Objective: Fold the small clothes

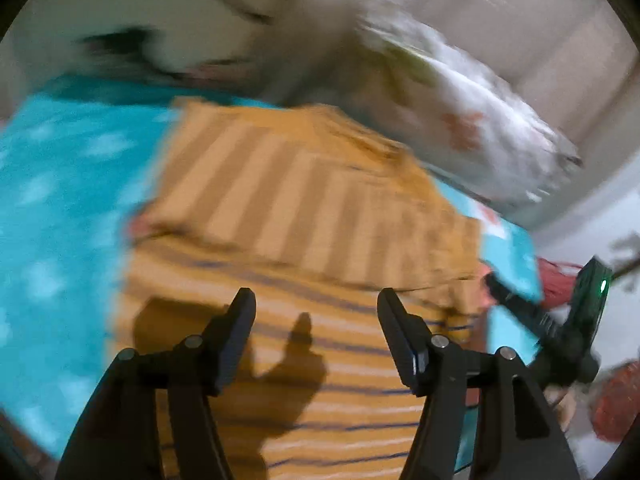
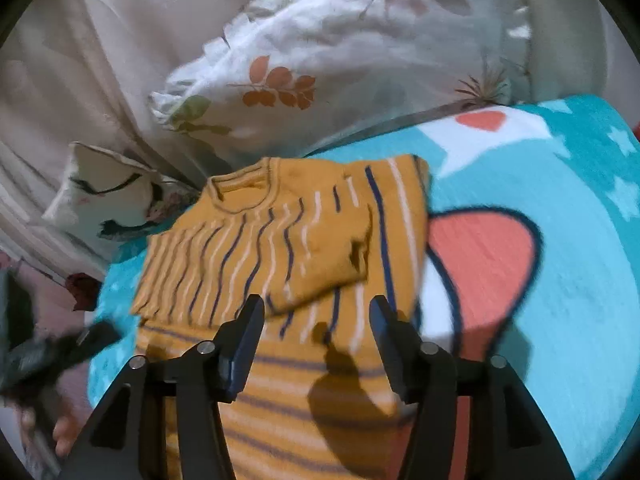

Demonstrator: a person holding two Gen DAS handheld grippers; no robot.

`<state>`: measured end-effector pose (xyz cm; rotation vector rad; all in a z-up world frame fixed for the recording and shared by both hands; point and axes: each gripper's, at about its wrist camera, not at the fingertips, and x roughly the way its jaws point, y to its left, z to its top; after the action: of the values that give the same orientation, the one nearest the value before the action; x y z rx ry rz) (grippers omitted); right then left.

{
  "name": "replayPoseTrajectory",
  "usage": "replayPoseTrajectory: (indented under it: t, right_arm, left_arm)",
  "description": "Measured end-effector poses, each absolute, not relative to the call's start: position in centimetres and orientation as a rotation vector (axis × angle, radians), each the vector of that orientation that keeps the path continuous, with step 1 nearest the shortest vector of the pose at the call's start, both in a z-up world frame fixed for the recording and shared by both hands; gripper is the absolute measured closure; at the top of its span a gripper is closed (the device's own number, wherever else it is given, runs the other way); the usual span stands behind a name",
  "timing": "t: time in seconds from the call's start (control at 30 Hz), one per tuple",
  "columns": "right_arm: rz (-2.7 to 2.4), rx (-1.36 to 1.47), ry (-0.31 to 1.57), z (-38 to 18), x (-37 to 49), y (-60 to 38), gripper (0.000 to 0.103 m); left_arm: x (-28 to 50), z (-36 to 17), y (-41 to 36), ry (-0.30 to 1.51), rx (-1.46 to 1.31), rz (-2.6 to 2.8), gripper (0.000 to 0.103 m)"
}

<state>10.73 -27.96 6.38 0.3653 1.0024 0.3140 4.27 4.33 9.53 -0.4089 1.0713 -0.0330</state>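
A small mustard-yellow sweater [image 2: 260, 248] with navy and white stripes lies on a turquoise blanket [image 2: 568, 240], its sleeves folded across the body and its neck hole toward the pillows. It also shows in the blurred left wrist view [image 1: 304, 208]. My left gripper [image 1: 316, 300] is open and empty just above the sweater's lower part. My right gripper [image 2: 316, 306] is open and empty above the sweater's lower part. The right gripper also shows in the left wrist view [image 1: 536, 312] at the sweater's right edge. The left gripper shows dimly in the right wrist view [image 2: 72, 344] at the left.
A white pillow [image 2: 320, 64] with a leaf print lies behind the sweater, with a smaller printed pillow [image 2: 108, 204] to its left. Beige curtain fabric [image 2: 100, 40] hangs behind them. The blanket carries a coral heart shape [image 2: 480, 264] right of the sweater.
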Motion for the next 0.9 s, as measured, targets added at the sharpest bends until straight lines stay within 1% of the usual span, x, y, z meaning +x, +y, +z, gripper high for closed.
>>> replayPoseTrajectory:
  t: [0.07,0.1,0.13,0.17,0.2,0.27,0.37,0.4,0.43,0.47,0.5,0.53,0.63,0.73,0.9]
  right_arm:
    - [0.305,0.358,1.038,5.2,12.5,-26.9,0.044]
    - [0.298,0.350,1.054,4.7,13.1,-26.5,0.045]
    - [0.300,0.343,1.071,4.1,13.6,-26.2,0.067]
    - [0.306,0.336,1.079,3.7,14.1,-25.9,0.082]
    - [0.290,0.302,1.089,3.3,14.6,-25.6,0.091]
    - [0.201,0.246,1.084,2.9,15.0,-25.9,0.091]
    - [0.149,0.310,1.093,3.3,14.6,-27.3,0.091]
    - [0.159,0.343,1.084,3.9,13.9,-27.8,0.085]
    - [0.170,0.351,1.079,4.4,13.1,-28.2,0.075]
    - [0.180,0.343,1.082,4.9,12.2,-28.4,0.069]
    - [0.188,0.340,1.086,5.1,11.4,-28.7,0.058]
    - [0.196,0.342,1.093,5.2,10.5,-29.1,0.052]
    - [0.194,0.383,1.140,4.7,7.3,-31.0,0.052]
    - [0.198,0.484,1.184,3.4,4.7,-32.6,0.052]
    - [0.338,0.713,1.258,0.5,1.1,-32.6,0.052]
  left_arm:
    - [2.1,9.2,7.6,1.074,-0.418,0.061,0.041]
    - [1.3,9.0,9.0,1.078,-0.425,0.098,0.041]
    - [0.5,8.7,10.2,1.083,-0.430,0.135,0.041]
    - [-0.4,8.4,11.9,1.088,-0.438,0.178,0.041]
    - [-1.1,8.2,13.2,1.088,-0.445,0.200,0.041]
    - [-1.9,7.5,15.0,1.093,-0.451,0.227,0.041]
    - [-2.6,5.6,17.4,1.124,-0.484,0.232,0.041]
    - [-2.6,5.0,17.8,1.139,-0.493,0.224,0.041]
    - [-2.6,4.2,18.1,1.159,-0.501,0.203,0.041]
    - [-2.6,3.7,18.2,1.173,-0.505,0.182,0.041]
    - [-2.4,3.2,18.2,1.186,-0.507,0.161,0.041]
    - [-2.4,2.7,18.2,1.202,-0.511,0.136,0.041]
    - [-2.2,1.1,18.0,1.253,-0.555,0.021,0.041]
    - [-2.0,1.0,17.4,1.241,-0.555,-0.064,0.033]
    - [-1.7,0.4,16.7,1.249,-0.666,-0.250,0.033]
